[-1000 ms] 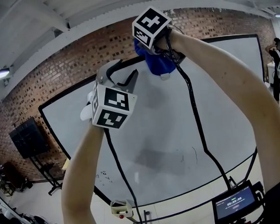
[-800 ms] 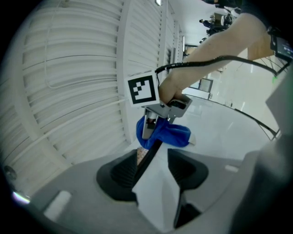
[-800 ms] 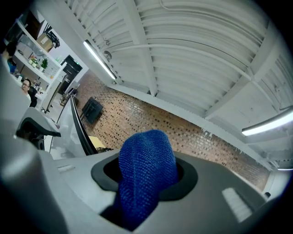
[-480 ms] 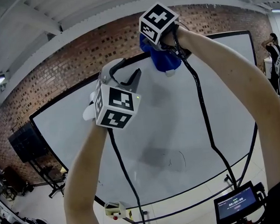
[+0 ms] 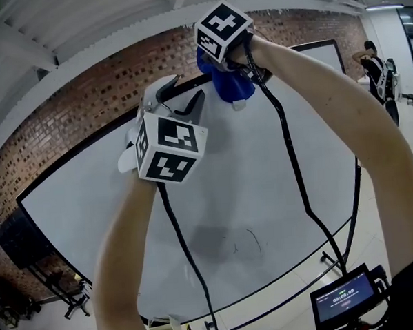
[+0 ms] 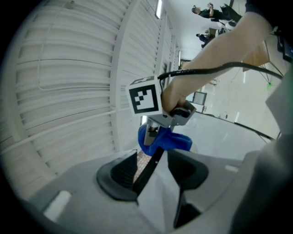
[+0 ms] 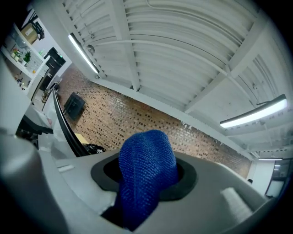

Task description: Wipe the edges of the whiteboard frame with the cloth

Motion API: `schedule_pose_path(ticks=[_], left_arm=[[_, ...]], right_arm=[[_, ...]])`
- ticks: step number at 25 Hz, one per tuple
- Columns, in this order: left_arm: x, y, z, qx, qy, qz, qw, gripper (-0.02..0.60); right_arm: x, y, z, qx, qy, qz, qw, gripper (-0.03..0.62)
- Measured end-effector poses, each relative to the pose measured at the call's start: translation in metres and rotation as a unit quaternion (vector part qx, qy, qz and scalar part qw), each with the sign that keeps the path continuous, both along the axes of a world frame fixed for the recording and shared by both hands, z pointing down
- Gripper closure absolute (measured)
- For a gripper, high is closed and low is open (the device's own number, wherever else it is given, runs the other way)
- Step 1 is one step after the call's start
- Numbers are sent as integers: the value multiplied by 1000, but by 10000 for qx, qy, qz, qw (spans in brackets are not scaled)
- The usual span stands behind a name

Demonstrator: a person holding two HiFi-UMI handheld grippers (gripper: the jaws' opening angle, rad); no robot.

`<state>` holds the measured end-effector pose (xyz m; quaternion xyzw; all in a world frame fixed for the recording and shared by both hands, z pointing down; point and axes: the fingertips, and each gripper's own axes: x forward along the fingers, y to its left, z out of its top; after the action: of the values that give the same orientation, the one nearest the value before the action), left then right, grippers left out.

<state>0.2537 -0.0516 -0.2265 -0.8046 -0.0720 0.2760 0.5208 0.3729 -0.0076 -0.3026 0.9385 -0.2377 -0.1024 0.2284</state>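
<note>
Right gripper (image 5: 221, 74) jaws are clamped on the blue cloth (image 5: 231, 90), pressed against the top of the whiteboard frame (image 6: 149, 172). Just beside it, left gripper (image 5: 178, 104) jaws pinch that edge, which runs on sideways.

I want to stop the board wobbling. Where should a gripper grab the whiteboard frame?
Probably the thin black top edge of the whiteboard frame, coming in along it with one jaw before the board's face and one behind. It's a slim, flat strip that fits between jaws; the left gripper is shut on it that way, beside the blue cloth.
</note>
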Motion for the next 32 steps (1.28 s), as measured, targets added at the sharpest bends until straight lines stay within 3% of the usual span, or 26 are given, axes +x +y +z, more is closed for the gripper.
schedule_pose_path(ticks=[6,24,32], left_arm=[[8,44,5,164,33,115,9998,373],[76,182,-20,59,-153,-224,9996,373],[111,206,11,70,-299,-232,9993,372]], right_arm=[[16,46,5,-7,27,248,9997,425],[80,187,-21,-122,16,93,9999,425],[112,229,-2,85,-35,110,9999,425]])
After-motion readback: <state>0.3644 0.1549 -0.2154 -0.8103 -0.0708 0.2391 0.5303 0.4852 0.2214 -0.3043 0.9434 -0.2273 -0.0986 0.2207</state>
